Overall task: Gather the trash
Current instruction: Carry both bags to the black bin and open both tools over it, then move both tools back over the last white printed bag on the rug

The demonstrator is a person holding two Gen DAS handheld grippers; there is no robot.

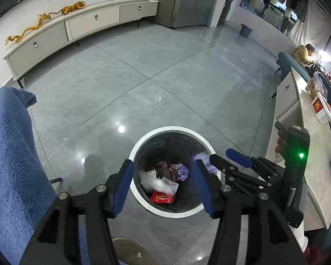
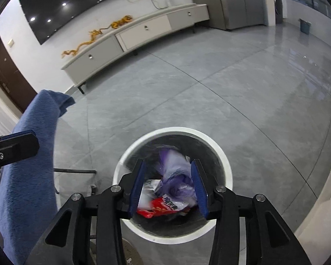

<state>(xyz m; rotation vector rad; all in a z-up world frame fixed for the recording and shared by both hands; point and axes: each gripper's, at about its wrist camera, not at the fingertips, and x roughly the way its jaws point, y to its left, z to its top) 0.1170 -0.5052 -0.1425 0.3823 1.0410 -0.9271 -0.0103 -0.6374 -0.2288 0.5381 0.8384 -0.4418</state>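
Note:
A white-rimmed round bin with a black liner stands on the grey floor, holding wrappers, a red packet and white plastic. My left gripper is open and empty above the bin. My right gripper hovers over the same bin, jaws open. A blurred purple and white plastic wrapper sits between its fingers above the trash; I cannot tell if it touches them. In the left wrist view the right gripper reaches in from the right with the purple wrapper at its tip.
A blue towel hangs at the left in both views. A white counter with packets runs along the right. A long low cabinet stands against the far wall. A small grey bin stands far back.

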